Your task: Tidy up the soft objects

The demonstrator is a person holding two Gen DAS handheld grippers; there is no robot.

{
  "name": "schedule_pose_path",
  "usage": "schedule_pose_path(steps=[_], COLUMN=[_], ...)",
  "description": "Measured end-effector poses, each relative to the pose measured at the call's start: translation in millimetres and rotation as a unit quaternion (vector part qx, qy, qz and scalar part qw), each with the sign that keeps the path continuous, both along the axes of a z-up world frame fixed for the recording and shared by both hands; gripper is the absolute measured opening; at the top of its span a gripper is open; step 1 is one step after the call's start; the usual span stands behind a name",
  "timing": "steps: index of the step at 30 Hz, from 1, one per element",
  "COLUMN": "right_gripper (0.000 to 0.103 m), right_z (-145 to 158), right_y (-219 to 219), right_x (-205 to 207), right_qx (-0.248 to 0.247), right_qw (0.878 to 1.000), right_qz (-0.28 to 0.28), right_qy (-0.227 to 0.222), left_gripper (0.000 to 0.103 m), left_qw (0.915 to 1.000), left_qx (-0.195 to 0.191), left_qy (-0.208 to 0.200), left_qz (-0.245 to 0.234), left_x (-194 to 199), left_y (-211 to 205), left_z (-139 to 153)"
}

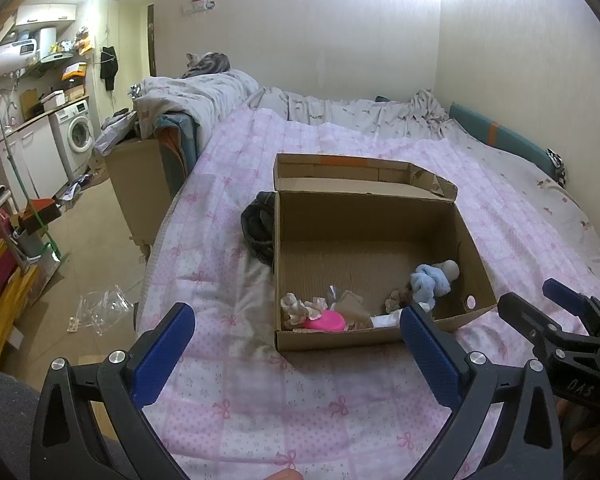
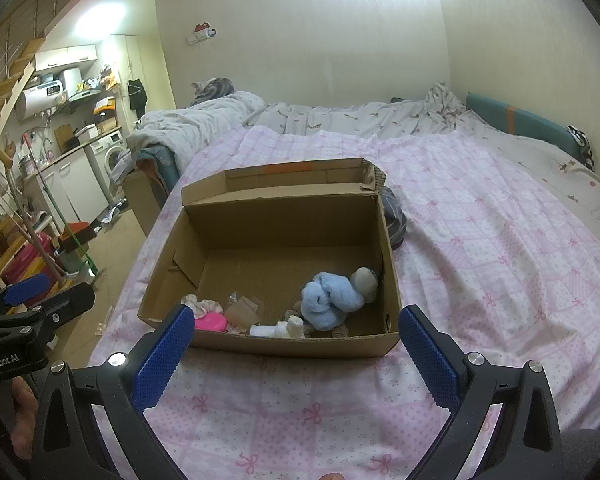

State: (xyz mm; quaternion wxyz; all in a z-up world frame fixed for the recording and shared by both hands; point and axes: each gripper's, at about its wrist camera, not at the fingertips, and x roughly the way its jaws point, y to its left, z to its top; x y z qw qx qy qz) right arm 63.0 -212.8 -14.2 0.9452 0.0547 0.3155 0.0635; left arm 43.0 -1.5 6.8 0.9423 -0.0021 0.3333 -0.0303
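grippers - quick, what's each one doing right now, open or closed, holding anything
Left gripper: open, holding nothing, in front of the cardboard box.
Right gripper: open, holding nothing, also facing the box.

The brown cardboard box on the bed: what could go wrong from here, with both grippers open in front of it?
1. The brown cardboard box sits near the bed's edge above the floor; a push from the left gripper might slide it off.
2. The fluffy light-blue plush toy lies on smaller soft items; the right gripper may grab several together.
3. The dark bundled cloth lies outside, partly hidden behind the box wall, so it might be forgotten.
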Motion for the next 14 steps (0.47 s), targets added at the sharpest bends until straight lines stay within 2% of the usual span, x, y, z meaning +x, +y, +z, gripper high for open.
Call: schedule_pose_path(steps=[14], right_gripper=[0.103], right_z=[0.3], right_y=[0.0], right_x=[-0.1], right_qx=[0.0], right_qw=[1.0], right_qz=[0.001], right_qy=[-0.001], left_gripper=[0.102], left_qw=[1.0], left_qx=[-0.004], left_qy=[0.007], left_qz=[-0.003], left_x=[0.8], left_y=[0.0], left_z=[-5.4])
